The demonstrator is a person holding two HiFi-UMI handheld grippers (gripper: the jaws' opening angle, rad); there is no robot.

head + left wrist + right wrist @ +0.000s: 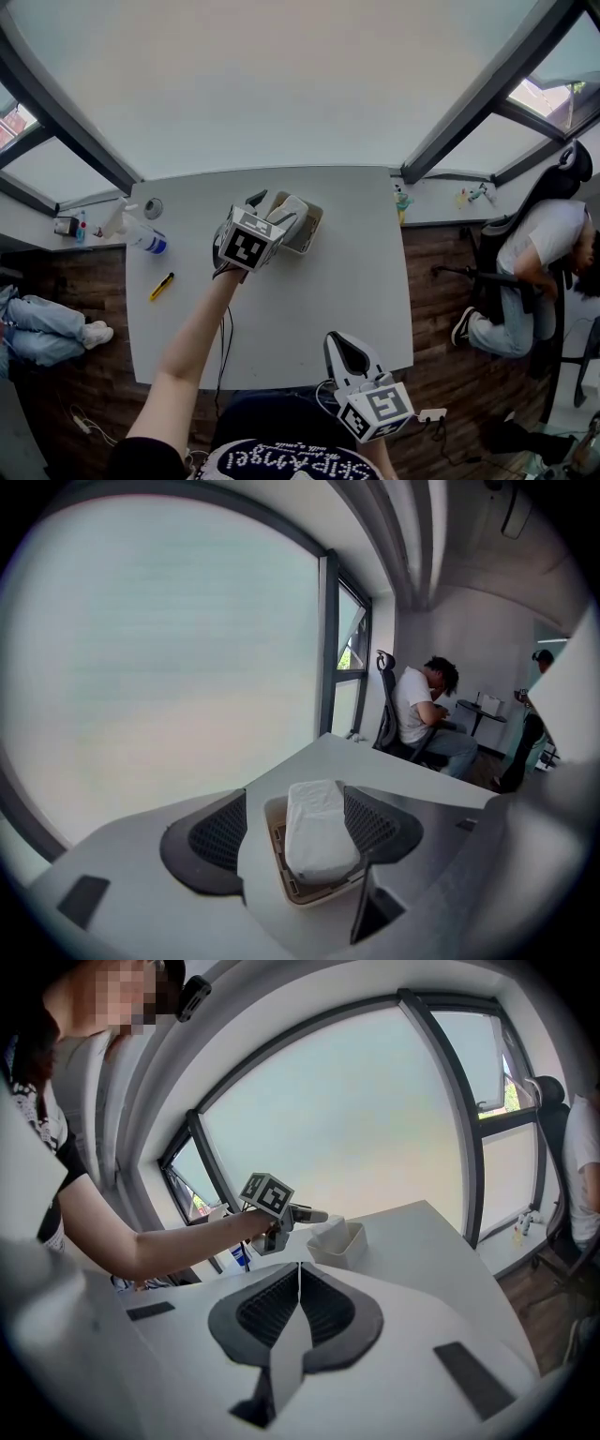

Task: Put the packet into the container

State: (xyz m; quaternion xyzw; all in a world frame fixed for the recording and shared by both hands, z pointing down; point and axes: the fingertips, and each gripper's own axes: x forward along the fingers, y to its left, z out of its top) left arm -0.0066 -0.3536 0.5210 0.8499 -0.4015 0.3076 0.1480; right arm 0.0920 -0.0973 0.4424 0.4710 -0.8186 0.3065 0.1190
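The white table (pixel 309 319) carries everything. The left gripper (pixel 293 808) hangs over its far edge, jaws spread wide. The right gripper (pixel 300 1283) waits near the person's body with its jaws pressed together on nothing. Between the left jaws sits the beige container (pixel 312 895), and the white packet (pixel 317 832) is already inside it, standing well above the rim. The left jaw is clear of the packet. The right jaw lies just beside it, and I cannot tell whether they touch.

The risk, as I judge it, lies in the withdrawal. If the left gripper pulls away at an angle, the right jaw could catch the packet's side. That could drag the packet back out, or tip the light container near the table's edge. The packet sticks up and may only be leaning, so a small knock could topple it.

In the head view the left gripper covers most of the container. The container's floor and how deep the packet sits do not show in any view. A spray bottle (pixel 142 236) and a small yellow tool (pixel 161 286) lie well apart at the left. The yellow tool is too small to identify.
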